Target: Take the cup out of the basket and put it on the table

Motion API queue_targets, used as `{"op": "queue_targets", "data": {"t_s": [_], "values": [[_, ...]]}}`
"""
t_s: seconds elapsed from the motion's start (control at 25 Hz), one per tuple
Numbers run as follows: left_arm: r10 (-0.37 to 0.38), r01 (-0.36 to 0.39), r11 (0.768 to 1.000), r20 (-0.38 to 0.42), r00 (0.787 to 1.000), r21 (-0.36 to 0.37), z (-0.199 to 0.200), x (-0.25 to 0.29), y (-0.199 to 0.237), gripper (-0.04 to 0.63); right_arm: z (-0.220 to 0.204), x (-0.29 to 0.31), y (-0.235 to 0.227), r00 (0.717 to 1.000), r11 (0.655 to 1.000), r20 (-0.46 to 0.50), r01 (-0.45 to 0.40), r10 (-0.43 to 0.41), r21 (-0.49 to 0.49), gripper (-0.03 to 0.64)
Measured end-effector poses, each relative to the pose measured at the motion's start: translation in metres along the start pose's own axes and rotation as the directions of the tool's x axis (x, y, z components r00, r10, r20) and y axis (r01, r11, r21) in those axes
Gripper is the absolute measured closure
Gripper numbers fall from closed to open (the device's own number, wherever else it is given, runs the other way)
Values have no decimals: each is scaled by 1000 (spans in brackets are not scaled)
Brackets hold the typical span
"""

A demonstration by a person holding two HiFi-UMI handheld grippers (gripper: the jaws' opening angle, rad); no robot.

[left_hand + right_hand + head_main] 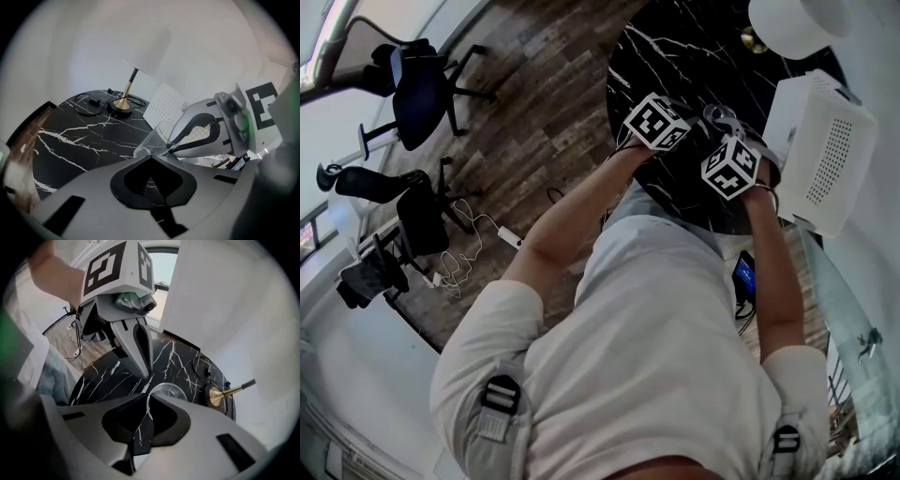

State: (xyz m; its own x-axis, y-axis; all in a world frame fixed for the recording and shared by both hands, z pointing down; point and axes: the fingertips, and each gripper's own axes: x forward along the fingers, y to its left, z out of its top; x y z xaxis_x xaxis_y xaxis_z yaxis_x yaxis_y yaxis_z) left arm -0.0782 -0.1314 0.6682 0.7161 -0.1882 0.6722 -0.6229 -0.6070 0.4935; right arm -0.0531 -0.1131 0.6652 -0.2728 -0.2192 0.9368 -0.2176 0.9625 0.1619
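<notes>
A clear plastic cup [151,141] hangs tilted over the black marble table [70,140], its rim pinched by my right gripper [149,397], which is shut on it. The cup's round body [167,392] shows just past that gripper's jaws. The white perforated basket [820,150] stands at the table's right edge, behind the cup in the left gripper view. My left gripper [151,157] is shut on nothing and points at the cup from close by. In the head view both grippers' marker cubes sit side by side over the table, left [658,122] and right [731,169].
A lamp with a brass base [123,105] and white shade [797,23] stands at the table's far side, its black cable [86,104] lying beside it. Office chairs [417,89] and cords are on the wooden floor to the left.
</notes>
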Motion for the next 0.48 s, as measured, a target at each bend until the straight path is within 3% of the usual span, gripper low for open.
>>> {"op": "queue_targets", "data": {"t_s": [0.48], "values": [[-8, 7, 999, -25, 1000, -34, -18, 9, 5, 591, -5, 17, 4, 1000, 1000, -14, -6, 6, -7, 591]]}}
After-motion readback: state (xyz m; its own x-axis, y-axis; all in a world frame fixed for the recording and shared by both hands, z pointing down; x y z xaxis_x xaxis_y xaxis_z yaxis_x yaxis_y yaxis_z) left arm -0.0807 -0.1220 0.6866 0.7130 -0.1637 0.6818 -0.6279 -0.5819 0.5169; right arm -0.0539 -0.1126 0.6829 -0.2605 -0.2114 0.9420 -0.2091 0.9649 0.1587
